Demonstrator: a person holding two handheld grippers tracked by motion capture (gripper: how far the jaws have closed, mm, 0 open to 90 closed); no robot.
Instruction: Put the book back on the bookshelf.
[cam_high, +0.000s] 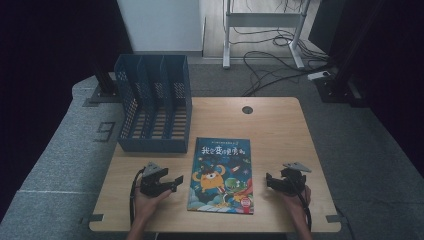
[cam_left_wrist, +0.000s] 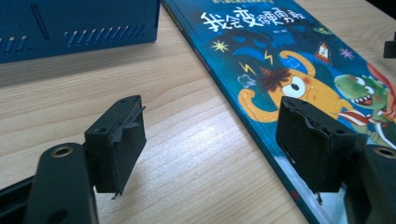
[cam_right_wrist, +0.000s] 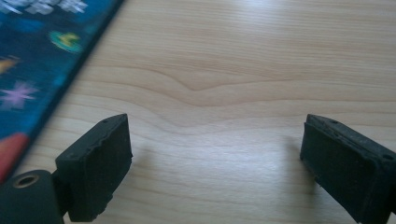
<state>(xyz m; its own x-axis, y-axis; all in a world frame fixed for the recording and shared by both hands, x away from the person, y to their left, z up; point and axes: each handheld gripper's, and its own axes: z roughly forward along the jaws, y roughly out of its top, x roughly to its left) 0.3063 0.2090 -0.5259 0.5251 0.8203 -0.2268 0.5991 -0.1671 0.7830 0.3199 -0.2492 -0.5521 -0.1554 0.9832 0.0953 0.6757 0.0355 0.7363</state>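
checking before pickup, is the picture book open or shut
Shut: the picture book lies flat on the table, front cover up, no pages spread, beside the blue file rack.

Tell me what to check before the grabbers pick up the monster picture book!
1. Left gripper open: ok, its jaws stand apart with nothing between them.
2. Right gripper open: ok, jaws wide over bare wood.
3. Picture book lying flat and closed on the table: ok.
4. A gripper on each side of the book: ok, both are beside it and not touching.
5. Blue file rack has free slots: ok, they look empty.
6. Book's edge raised enough for a jaw to slip under: cannot tell.
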